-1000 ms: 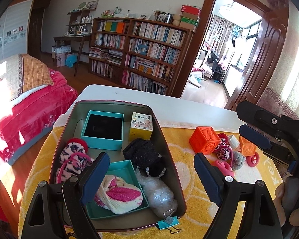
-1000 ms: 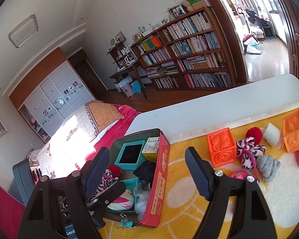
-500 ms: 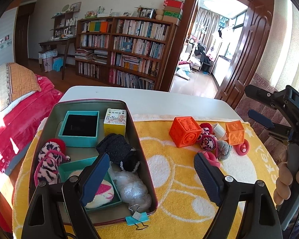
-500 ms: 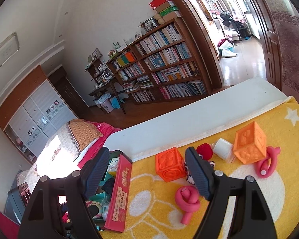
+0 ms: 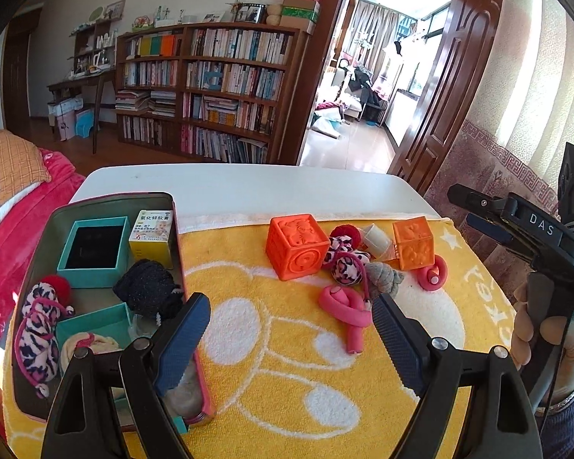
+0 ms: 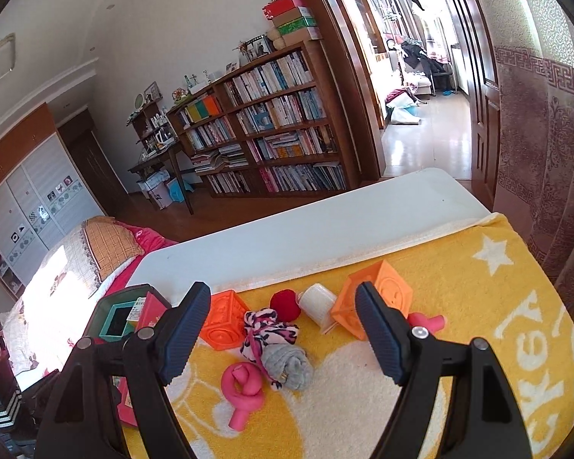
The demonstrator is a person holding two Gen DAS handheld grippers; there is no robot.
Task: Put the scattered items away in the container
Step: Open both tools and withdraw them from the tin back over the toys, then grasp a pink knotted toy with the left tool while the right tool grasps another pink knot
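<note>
On the yellow towel (image 6: 459, 306) covering the counter, right of the tin container (image 5: 34, 267), lies a knotted pink foam toy (image 6: 243, 386): light, squashy, best pinched across its knot. Both left tongs (image 5: 291, 340) and right tongs (image 6: 281, 332) hang released, empty.

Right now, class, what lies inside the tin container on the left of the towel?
Inside the tin container: an open teal box, a yellow carton, a dark knitted bundle and a leopard-print tie. The left gripper hides the near corner.
</note>
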